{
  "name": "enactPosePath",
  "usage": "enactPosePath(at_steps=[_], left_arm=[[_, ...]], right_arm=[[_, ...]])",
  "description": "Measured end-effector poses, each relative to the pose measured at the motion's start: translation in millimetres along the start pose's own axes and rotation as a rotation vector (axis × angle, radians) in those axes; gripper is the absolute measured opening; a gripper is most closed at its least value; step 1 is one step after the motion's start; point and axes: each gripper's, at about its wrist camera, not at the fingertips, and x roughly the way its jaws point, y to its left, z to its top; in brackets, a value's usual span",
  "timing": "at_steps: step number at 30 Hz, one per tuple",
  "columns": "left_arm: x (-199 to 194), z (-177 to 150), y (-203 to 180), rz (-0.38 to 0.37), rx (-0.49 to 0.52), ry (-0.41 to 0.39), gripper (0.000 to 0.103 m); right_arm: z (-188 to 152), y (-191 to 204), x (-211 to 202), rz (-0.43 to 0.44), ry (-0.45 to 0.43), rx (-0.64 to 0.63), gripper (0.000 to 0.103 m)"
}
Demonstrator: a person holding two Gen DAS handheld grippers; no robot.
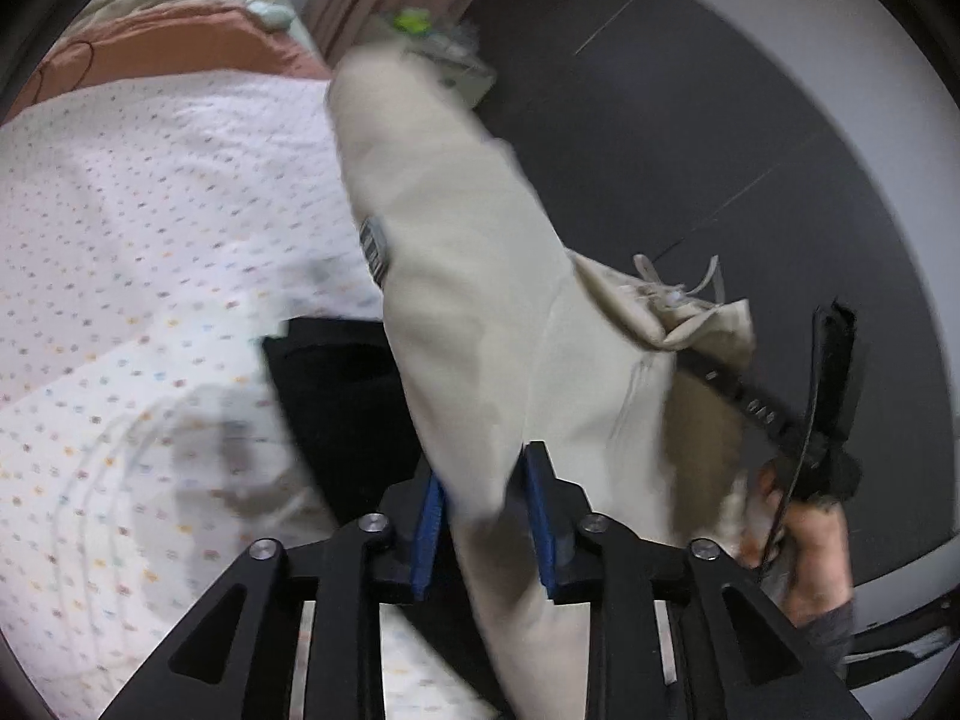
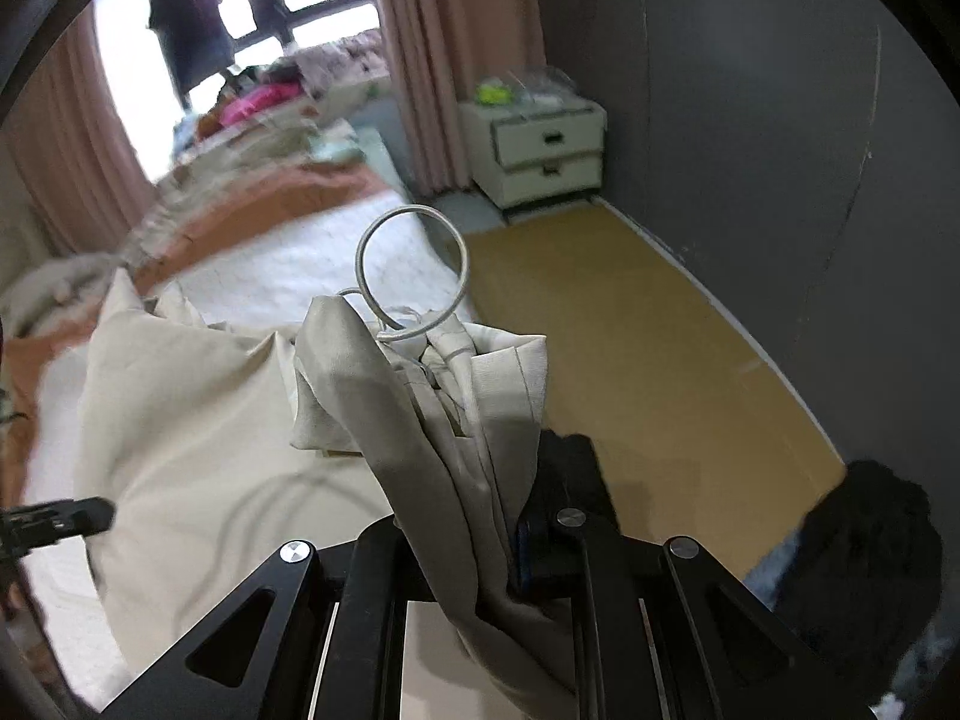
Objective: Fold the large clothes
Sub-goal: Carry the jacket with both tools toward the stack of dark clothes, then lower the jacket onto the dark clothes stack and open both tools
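Beige drawstring trousers (image 1: 480, 300) hang stretched between both grippers above the bed. My left gripper (image 1: 486, 468) has its blue pads (image 1: 543, 510) on either side of a folded leg that fills the gap. My right gripper (image 2: 474, 540) is shut on the bunched waistband (image 2: 420, 396), and its drawstring (image 2: 414, 211) curls up in a loop. The cloth hides most of the right pads. In the left wrist view the right gripper (image 1: 834, 390) and the hand (image 1: 810, 540) holding it are at the far right. The left gripper (image 2: 60, 519) shows at the left edge of the right wrist view.
Below lies a bed with a white dotted quilt (image 1: 150, 240) and a brown cover (image 1: 180, 48) further back. A black garment (image 1: 336, 390) lies on the bed edge; another dark heap (image 2: 864, 540) sits on the floor. A white nightstand (image 2: 540, 144) stands by the dark wall, beside a yellow floor (image 2: 630, 330).
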Motion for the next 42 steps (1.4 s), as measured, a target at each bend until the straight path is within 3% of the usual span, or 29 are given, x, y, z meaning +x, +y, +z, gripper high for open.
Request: enactPosePath(at_steps=[2, 3, 4, 5, 6, 12, 17, 21, 26, 29, 37, 38, 42], left_arm=[[5, 0, 12, 0.036, -0.006, 0.019, 0.038], [6, -3, 21, 0.045, -0.024, 0.026, 0.044], [6, -4, 28, 0.047, -0.037, 0.023, 0.053], [4, -7, 34, 0.049, -0.044, 0.014, 0.055], [2, -9, 37, 0.053, -0.041, 0.006, 0.055], [-8, -23, 44, 0.037, -0.032, -0.002, 0.055], [2, -44, 32, -0.021, -0.030, 0.037, 0.055], [15, -63, 17, -0.089, -0.044, 0.081, 0.056], [20, -84, -1, -0.116, -0.038, 0.100, 0.066], [22, -99, -11, -0.130, -0.025, 0.120, 0.066], [31, -131, -32, -0.147, 0.025, 0.188, 0.066], [32, -135, -35, -0.155, 0.028, 0.197, 0.066], [29, -146, -49, -0.185, 0.043, 0.198, 0.064]], right_arm=[[0, -3, 24, -0.061, 0.040, 0.016, 0.023], [-2, -6, 32, -0.078, 0.060, 0.028, 0.035], [-5, -11, 39, -0.092, 0.082, 0.051, 0.041], [-8, -19, 43, -0.110, 0.101, 0.081, 0.053], [-8, -24, 45, -0.123, 0.109, 0.104, 0.056], [-37, -66, -6, -0.071, 0.032, 0.274, 0.061], [-87, -99, -65, -0.029, -0.026, 0.366, 0.065], [-130, -117, -87, -0.001, -0.043, 0.435, 0.072], [-179, -134, -92, 0.076, -0.043, 0.530, 0.072], [-202, -140, -90, 0.103, -0.060, 0.598, 0.072], [-242, -139, -39, 0.296, -0.022, 0.744, 0.072], [-244, -137, -37, 0.312, -0.030, 0.750, 0.070], [-240, -133, -41, 0.301, -0.075, 0.718, 0.032]])
